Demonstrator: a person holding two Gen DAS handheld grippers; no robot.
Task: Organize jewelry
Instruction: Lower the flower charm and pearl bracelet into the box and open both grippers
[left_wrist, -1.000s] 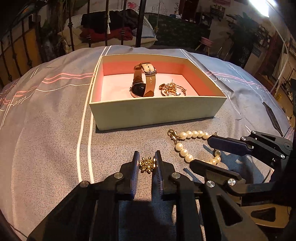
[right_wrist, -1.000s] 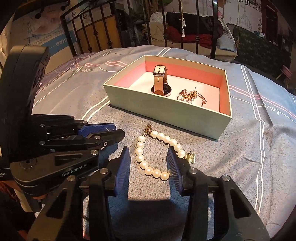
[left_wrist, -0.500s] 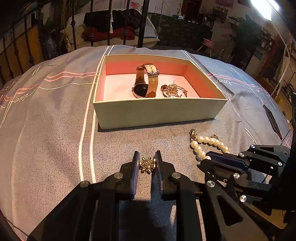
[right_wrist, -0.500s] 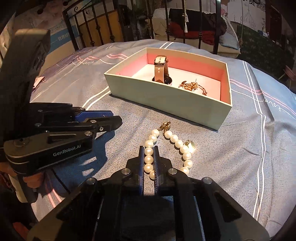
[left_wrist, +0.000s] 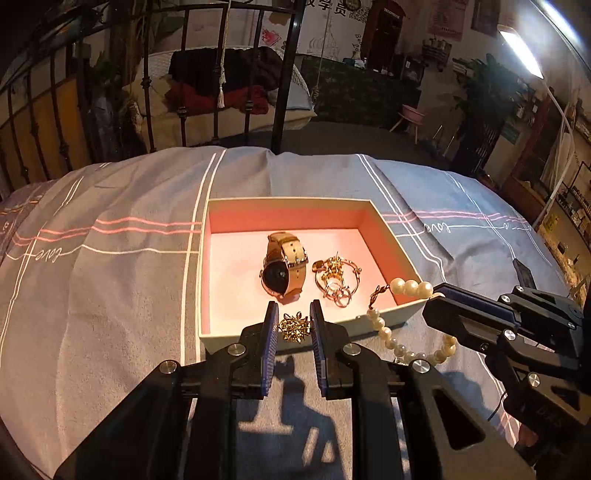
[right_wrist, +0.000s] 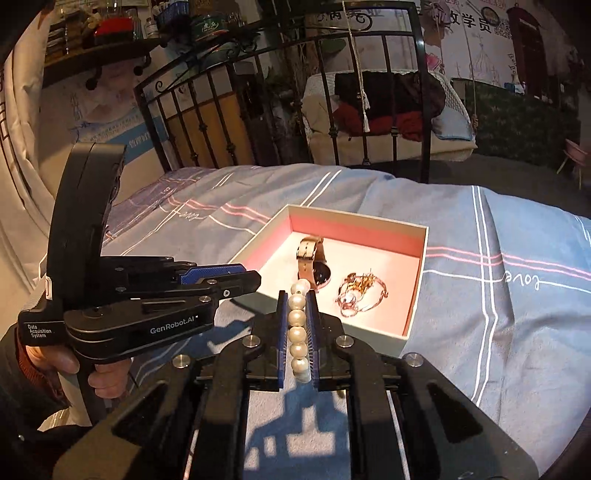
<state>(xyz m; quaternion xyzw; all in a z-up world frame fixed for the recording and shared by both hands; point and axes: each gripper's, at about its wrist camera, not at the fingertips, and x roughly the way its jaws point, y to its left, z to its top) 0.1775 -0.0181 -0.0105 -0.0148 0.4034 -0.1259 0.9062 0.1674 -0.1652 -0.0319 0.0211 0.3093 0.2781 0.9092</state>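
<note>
My left gripper (left_wrist: 293, 319) is shut on a small gold brooch (left_wrist: 293, 328), held in the air over the near wall of the open box (left_wrist: 288, 201). My right gripper (right_wrist: 297, 301) is shut on a pearl bracelet (right_wrist: 297, 334), whose beads line up between the pads. In the left wrist view the pearl bracelet (left_wrist: 388, 334) hangs in a loop from the right gripper (left_wrist: 437, 295) beside the box's near right corner. Inside the pink-lined box (right_wrist: 417, 295) lie a tan-strapped watch (left_wrist: 282, 266) and a tangle of gold jewellery (left_wrist: 336, 278). The left gripper (right_wrist: 243, 277) shows side-on at the left.
The box rests on a grey-blue bedspread (left_wrist: 110, 277) with white and pink stripes. A black iron bed rail (right_wrist: 332, 122) stands behind it, with a cushioned seat and dark clothes beyond. A hand (right_wrist: 99, 376) grips the left tool's handle.
The right gripper closed on the pearl bracelet and lifted it off the bedspread. Both grippers rose and moved toward the box, the left still holding the brooch.
</note>
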